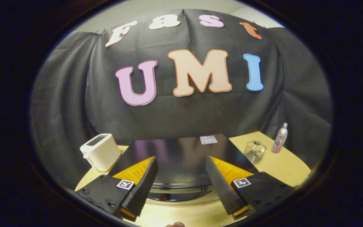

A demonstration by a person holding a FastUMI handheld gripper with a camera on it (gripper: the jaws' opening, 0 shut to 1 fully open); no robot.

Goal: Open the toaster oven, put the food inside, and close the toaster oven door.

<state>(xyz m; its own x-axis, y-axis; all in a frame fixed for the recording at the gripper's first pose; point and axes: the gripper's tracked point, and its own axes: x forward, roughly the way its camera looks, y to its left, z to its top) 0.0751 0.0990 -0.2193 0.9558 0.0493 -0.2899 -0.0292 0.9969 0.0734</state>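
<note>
The claw (pixel 181 171) is released, its 2 fingers spread wide and holding nothing. The toaster oven (pixel 175 154) sits just ahead at the lower centre on the table (pixel 279 164); its handle (pixel 181 190) lies crosswise between the fingers.

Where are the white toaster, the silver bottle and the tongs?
white toaster (pixel 101 152): gripper view, on its front face, beyond the fingers.
silver bottle (pixel 280 138): gripper view, on its body, standing upright.
tongs (pixel 181 179): gripper view, midway between the fingertips, open over the black toaster oven (pixel 181 154).
</note>
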